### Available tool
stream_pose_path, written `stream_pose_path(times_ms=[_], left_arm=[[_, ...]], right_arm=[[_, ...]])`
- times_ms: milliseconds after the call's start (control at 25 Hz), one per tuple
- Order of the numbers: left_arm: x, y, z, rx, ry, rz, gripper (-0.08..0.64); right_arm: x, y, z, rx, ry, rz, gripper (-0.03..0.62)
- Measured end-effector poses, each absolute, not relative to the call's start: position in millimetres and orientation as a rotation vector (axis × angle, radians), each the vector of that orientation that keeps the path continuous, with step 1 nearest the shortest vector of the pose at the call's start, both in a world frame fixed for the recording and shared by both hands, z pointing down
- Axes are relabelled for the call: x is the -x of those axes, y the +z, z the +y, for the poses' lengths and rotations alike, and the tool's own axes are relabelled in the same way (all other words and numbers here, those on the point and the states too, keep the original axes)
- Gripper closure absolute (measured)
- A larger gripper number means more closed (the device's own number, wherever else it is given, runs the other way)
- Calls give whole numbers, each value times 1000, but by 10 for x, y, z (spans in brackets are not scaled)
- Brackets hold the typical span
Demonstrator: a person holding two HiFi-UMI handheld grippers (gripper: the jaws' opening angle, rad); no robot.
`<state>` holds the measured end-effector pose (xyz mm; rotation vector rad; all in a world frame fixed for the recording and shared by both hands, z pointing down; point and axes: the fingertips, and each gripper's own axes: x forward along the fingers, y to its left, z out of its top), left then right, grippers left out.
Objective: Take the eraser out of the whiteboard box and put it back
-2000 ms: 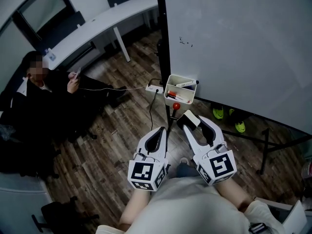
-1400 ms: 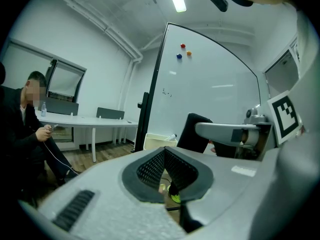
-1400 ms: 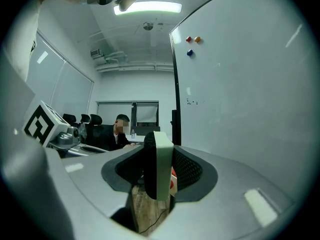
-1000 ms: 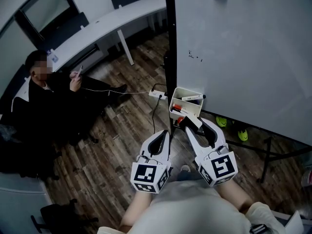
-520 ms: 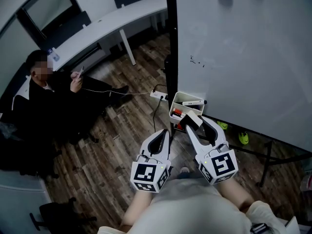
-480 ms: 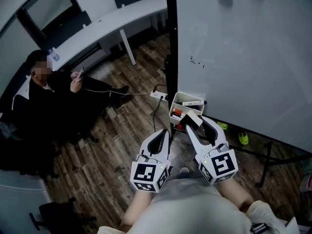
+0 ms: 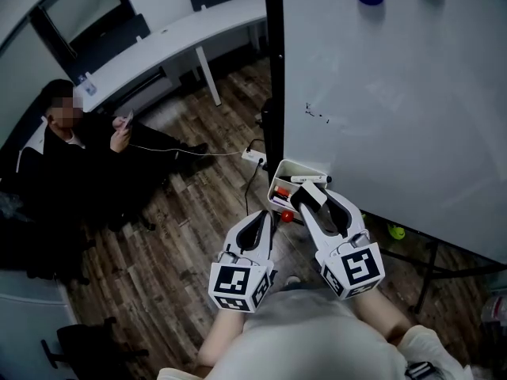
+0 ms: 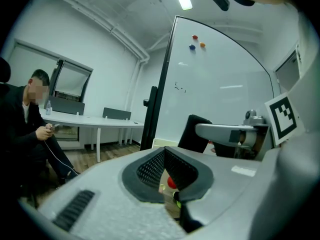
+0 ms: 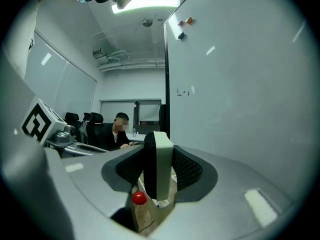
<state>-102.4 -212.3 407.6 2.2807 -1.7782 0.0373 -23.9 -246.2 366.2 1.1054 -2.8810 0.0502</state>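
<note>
I was on the return step: my right hand-held gripper [image 7: 311, 199] clamped the eraser [image 9: 159, 166], poised just at the near rim of the whiteboard box [image 7: 283, 169] — not yet inside; next, I judged, it needed carrying over the opening, lowering beside the marker [image 7: 306, 179], then letting go; the eraser was a slim block — white one side, dark felt the other — standing on edge; my left hand-held gripper [image 7: 257, 222] was closed, empty.
</note>
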Motion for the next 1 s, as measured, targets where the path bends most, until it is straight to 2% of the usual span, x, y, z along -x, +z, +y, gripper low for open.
stream_pose_path(times_ms=[1000], left_arm=[[1006, 4235, -2366, -2227, 42, -1800, 555]], right_arm=[[285, 4088, -2638, -975, 137, -2825, 417]])
